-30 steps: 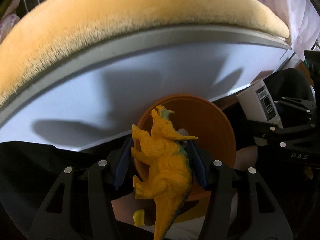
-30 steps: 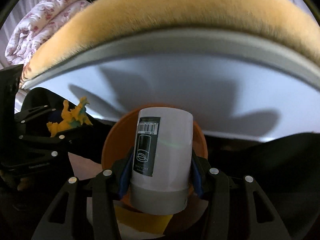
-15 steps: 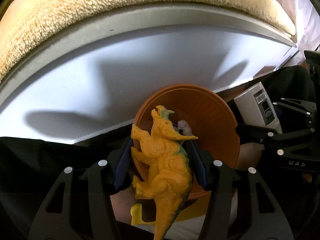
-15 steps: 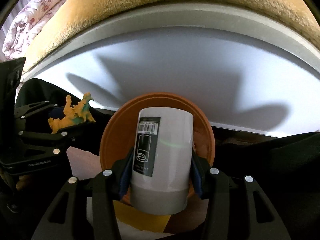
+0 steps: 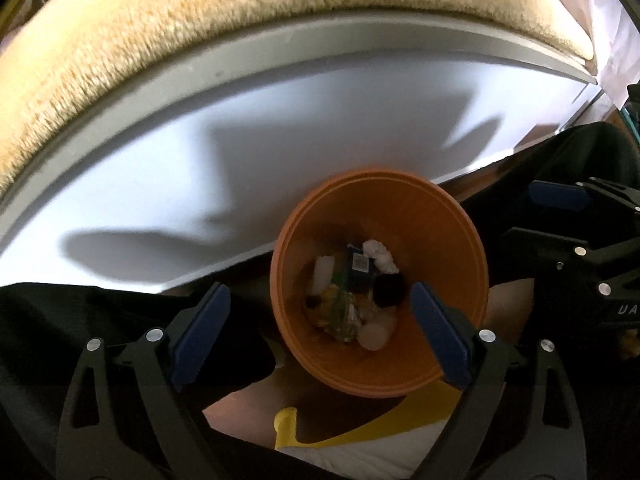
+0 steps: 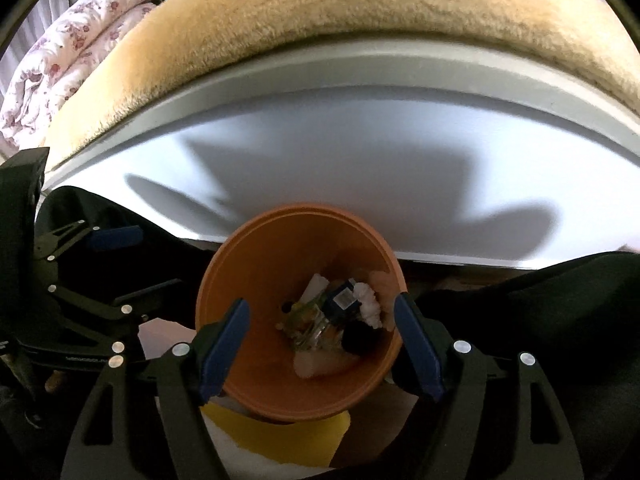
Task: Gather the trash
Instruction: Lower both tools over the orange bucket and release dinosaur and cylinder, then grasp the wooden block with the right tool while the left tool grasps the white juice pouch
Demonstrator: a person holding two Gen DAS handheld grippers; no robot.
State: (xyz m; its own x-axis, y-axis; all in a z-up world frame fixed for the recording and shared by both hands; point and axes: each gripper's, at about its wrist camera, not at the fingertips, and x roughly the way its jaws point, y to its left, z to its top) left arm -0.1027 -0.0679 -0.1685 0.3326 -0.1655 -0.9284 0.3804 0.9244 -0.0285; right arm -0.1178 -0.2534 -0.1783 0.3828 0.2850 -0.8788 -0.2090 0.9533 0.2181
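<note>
An orange bin stands on the floor below both grippers. Inside lie a blue carton, a crumpled white tissue and blurred yellow-green bits. A pale rounded shape also lies at the bottom. My left gripper hangs over the bin's mouth, its jaws opening with nothing between them. My right gripper does the same from the other side, also holding nothing. Each gripper shows at the edge of the other's view, the right gripper and the left gripper.
Behind the bin runs the white side of a bed topped by a fluffy tan blanket. A floral quilt lies at the far left. Black fabric flanks the bin. A yellow sheet lies under its near edge.
Both grippers have opened. The yellow toy dinosaur has left the left jaws and the white bottle has left the right jaws. The bin's contents now show.
</note>
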